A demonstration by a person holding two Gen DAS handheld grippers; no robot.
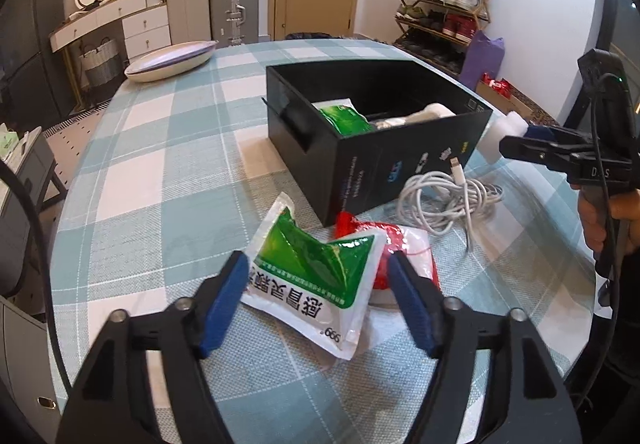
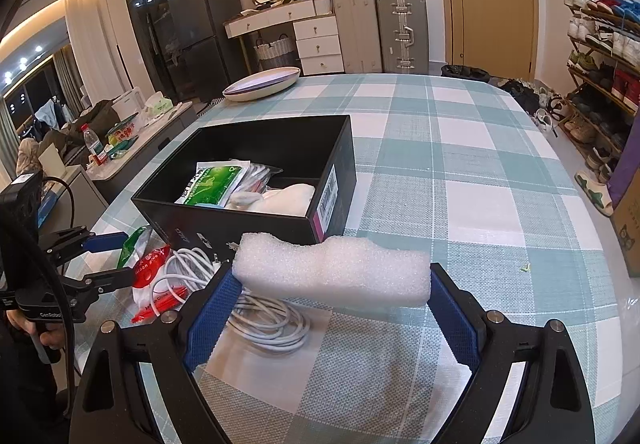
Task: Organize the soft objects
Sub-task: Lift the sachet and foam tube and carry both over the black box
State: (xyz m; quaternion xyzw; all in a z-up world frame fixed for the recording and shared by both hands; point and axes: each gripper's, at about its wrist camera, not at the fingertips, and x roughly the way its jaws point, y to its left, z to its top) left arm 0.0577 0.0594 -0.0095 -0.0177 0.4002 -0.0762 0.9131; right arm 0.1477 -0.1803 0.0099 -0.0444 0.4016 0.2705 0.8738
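My left gripper (image 1: pixel 316 260) is open around a green-and-white sachet (image 1: pixel 316 276) that lies on the checked tablecloth; its pads do not press on it. The sachet partly covers a red-and-white bag (image 1: pixel 412 248). Behind them stands an open black box (image 1: pixel 360 167) that holds another green sachet (image 1: pixel 346 117) and a white soft item (image 1: pixel 434 111). My right gripper (image 2: pixel 332 272) is shut on a white foam block (image 2: pixel 360 268) and holds it above the table, just in front of the black box (image 2: pixel 340 163).
A coiled white cable (image 1: pixel 452 195) lies at the box's near corner, below the foam block. An oval dish (image 1: pixel 168 63) sits at the table's far left edge. Suitcases, drawers and a shoe rack (image 1: pixel 444 11) stand beyond the table.
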